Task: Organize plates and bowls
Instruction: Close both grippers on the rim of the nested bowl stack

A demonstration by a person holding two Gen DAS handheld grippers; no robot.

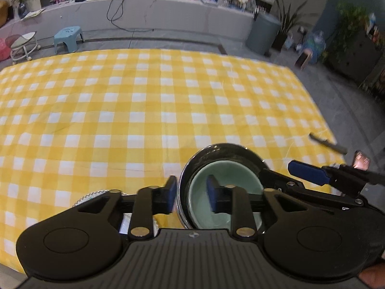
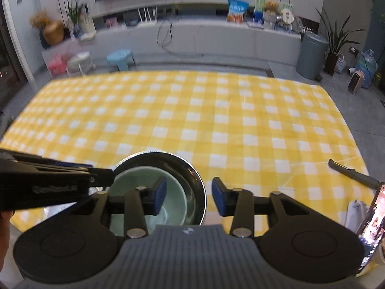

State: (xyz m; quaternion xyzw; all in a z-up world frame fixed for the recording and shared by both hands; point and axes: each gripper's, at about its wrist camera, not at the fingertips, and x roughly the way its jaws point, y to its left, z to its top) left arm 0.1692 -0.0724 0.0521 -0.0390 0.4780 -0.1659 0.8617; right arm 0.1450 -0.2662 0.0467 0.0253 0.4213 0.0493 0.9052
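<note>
While both tilt downward, left gripper (image 1: 191, 195) and right gripper (image 2: 189, 196) straddle opposite rims of the nested bowls (image 2: 166, 192), jaws part-open, gripping nothing.

Black two-finger left claw (image 1: 191, 193) with blue pads, pointing down at a counter (image 1: 144, 110) draped in yellow-and-white checked cloth. Jaws standing apart, straddling the near left rim of a dark, glossy metal bowl (image 1: 223, 154); one pad outside the rim, the other over the pale green ceramic bowl (image 1: 199, 180) nested inside; neither pad seen pressing on the rim. To the right, the right claw (image 1: 284, 171) reaching in from the side, one blue finger raised clear of the dark bowl. A white ridged-edge dish (image 1: 91, 196) partly hidden beneath the left linkage. A dark slim pen-like object (image 1: 327, 143) lying near the counter's right edge.
</note>
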